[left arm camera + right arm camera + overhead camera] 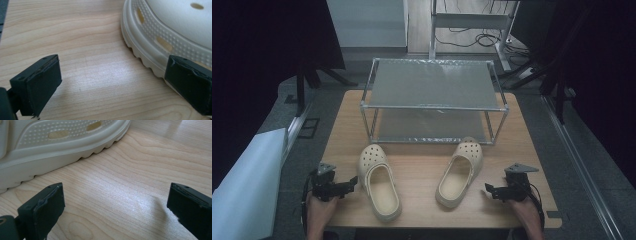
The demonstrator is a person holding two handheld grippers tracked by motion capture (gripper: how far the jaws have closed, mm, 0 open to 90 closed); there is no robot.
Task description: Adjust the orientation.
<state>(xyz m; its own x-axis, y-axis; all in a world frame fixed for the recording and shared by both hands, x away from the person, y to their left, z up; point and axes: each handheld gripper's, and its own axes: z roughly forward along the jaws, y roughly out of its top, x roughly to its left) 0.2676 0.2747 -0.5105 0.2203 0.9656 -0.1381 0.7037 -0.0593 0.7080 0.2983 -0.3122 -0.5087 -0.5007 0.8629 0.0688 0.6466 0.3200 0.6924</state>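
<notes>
Hands hold the left gripper [347, 184] and right gripper [492, 190], jaws apart, at the light wooden table's [422, 170] near edge. Two cream clogs [379, 182] [460, 172] lie between. Beyond stands a two-tier metal rack [432, 87], then dark curtains [607, 75].

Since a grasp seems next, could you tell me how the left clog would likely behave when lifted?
The left clog looks like moulded foam with vent holes, so it is probably light and slightly squashy. Its flat ridged sole suggests it would slide, not roll, if the left gripper pushed it.
</notes>
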